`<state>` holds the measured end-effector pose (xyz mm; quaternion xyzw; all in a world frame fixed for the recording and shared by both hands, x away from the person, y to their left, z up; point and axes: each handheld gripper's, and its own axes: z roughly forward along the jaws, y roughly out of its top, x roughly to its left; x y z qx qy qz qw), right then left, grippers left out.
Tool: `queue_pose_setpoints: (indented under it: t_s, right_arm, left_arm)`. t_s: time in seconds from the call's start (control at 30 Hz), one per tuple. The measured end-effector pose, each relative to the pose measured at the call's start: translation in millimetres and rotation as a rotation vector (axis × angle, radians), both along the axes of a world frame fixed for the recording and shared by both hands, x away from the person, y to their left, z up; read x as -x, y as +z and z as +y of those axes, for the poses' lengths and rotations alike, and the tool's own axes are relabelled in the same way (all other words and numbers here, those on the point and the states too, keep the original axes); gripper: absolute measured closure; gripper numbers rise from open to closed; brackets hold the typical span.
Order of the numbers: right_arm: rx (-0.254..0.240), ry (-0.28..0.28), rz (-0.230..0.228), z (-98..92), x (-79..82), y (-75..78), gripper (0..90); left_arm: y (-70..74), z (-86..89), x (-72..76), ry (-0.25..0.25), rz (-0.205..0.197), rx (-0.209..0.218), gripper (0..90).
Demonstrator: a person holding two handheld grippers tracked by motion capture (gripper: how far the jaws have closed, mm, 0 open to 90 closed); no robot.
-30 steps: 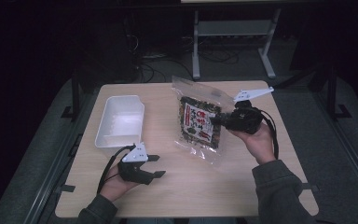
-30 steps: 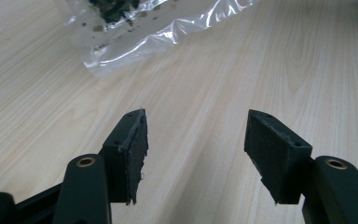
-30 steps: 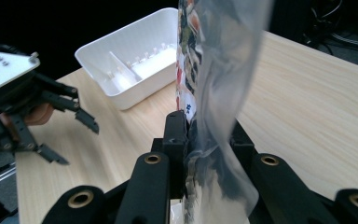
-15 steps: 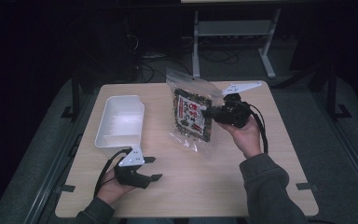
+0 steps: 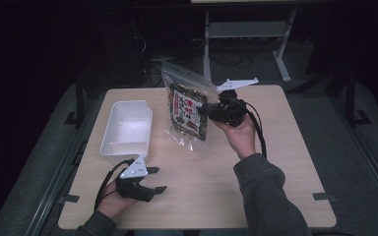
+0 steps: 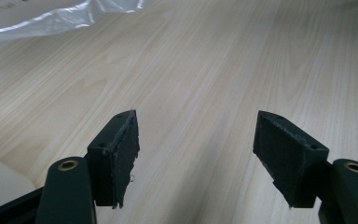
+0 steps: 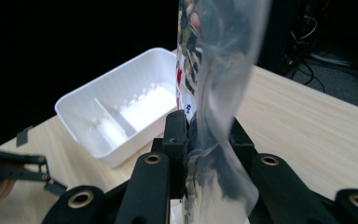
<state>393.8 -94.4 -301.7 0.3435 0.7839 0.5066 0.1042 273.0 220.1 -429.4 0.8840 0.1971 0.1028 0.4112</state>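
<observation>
A clear zip bag (image 5: 187, 110) with a printed snack packet inside hangs upright above the middle of the table. My right gripper (image 5: 205, 111) is shut on its right edge, and in the right gripper view the plastic bag (image 7: 219, 56) is pinched between the pads of that gripper (image 7: 204, 140). My left gripper (image 5: 156, 180) rests near the front left of the table, below the white tray (image 5: 142, 110). Its jaws have just been opening and now stand wide apart (image 6: 196, 158) with only bare wood between them.
The white tray (image 7: 88, 100) has a divider and sits at the table's left, just beyond the held bag. A corner of clear plastic (image 6: 51, 18) shows far ahead of the left jaws. A metal stand (image 5: 246, 29) is behind the table.
The right hand has carried the bag leftward toward the tray and a little higher. The left gripper stayed in place while its jaws spread wider.
</observation>
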Motion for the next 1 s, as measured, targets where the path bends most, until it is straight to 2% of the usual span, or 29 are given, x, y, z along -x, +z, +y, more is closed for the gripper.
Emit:
queue_pose_setpoints:
  t_s: [0.33,0.6,1.0]
  right_arm:
    - [-0.033,-0.029,-0.018,28.5,-11.1,11.5,75.2]
    - [-0.058,-0.043,-0.03,48.7,-18.3,19.4,75.2]
    - [-0.062,-0.05,-0.044,83.6,-28.4,26.8,75.2]
  left_arm:
    - [1.6,13.2,2.4,0.035,-0.004,0.008,28.6]
    - [1.5,21.1,4.1,0.05,-0.005,-0.001,27.6]
    - [-1.2,35.0,3.8,0.083,0.003,-0.008,26.2]
